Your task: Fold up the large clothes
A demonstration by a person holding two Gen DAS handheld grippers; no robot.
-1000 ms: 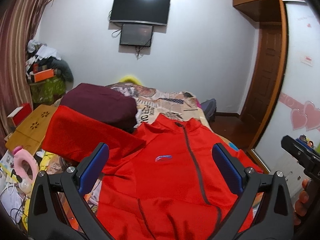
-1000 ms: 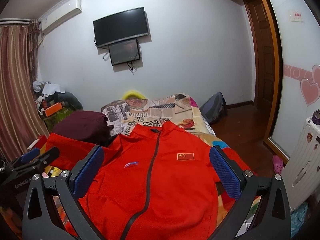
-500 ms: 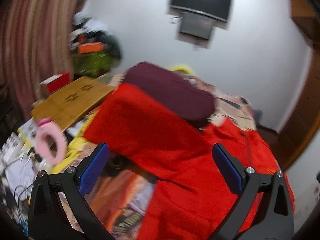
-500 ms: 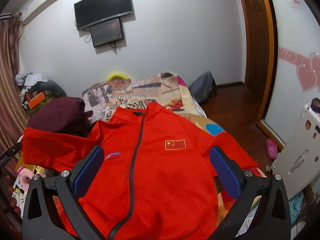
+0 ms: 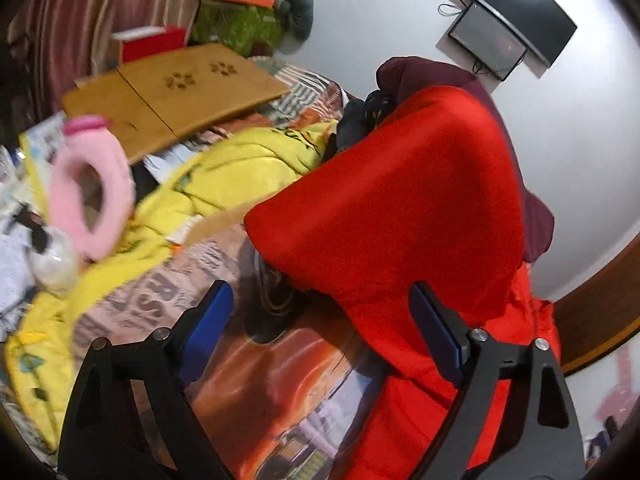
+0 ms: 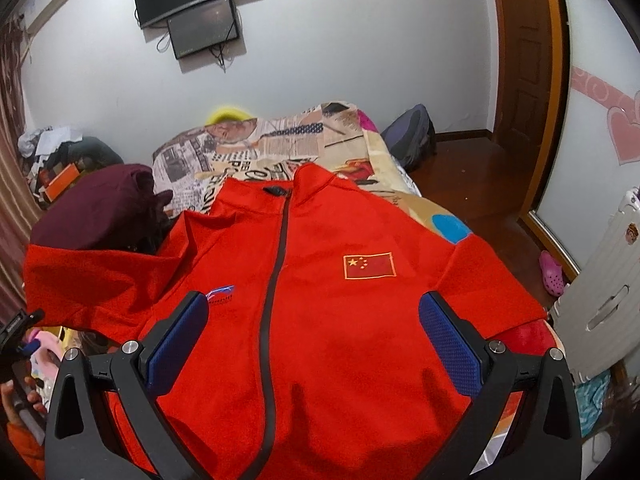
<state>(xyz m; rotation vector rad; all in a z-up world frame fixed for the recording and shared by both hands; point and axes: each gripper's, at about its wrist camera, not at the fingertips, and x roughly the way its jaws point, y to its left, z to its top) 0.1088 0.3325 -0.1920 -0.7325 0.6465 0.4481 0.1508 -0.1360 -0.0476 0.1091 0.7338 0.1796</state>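
A red zip jacket (image 6: 320, 300) with a flag patch lies front-up on the bed, its collar toward the far wall. Its left sleeve (image 5: 392, 200) stretches out sideways over a dark maroon bundle (image 6: 96, 208). My left gripper (image 5: 320, 320) is open and empty, hovering just short of that sleeve's end. My right gripper (image 6: 312, 328) is open and empty above the jacket's chest. The left gripper also shows at the left edge of the right wrist view (image 6: 18, 326).
The bed cover (image 6: 280, 140) has a newspaper print. Left of the sleeve lie a yellow garment (image 5: 224, 176), a pink ring cushion (image 5: 92, 192) and a wooden lap table (image 5: 168, 88). A backpack (image 6: 412, 136), wooden door (image 6: 524, 60) and white radiator (image 6: 600, 300) stand on the right.
My left gripper has swung left and down toward the outstretched sleeve end. My right gripper has dropped lower and closer over the jacket's chest. Both stay open.
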